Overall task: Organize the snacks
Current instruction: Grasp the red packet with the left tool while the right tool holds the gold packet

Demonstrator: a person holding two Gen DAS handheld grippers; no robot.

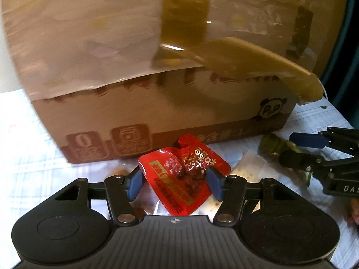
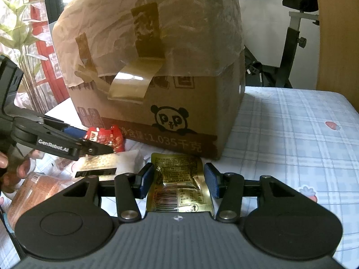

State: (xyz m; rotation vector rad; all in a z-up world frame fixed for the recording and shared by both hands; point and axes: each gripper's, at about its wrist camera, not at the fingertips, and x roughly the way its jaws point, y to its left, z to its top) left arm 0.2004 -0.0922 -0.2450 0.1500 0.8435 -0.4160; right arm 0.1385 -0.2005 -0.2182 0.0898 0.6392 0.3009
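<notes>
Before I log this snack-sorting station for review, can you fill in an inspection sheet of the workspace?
Surface: table with blue plaid cloth.
Job's things: red snack packet between the left claw pads; gold snack packet between the right claw pads.
Clutter: taped cardboard box behind the packets; pale wafer packet beside them.
Grippers: left claw jaws opening around the red packet; right claw closed on the gold packet.
Cables: nothing seen.
Surroundings: exercise bike behind the table.

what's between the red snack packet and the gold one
A pale, translucent cracker packet lies between the red snack packet and the gold packet; right wrist view shows it.
</notes>
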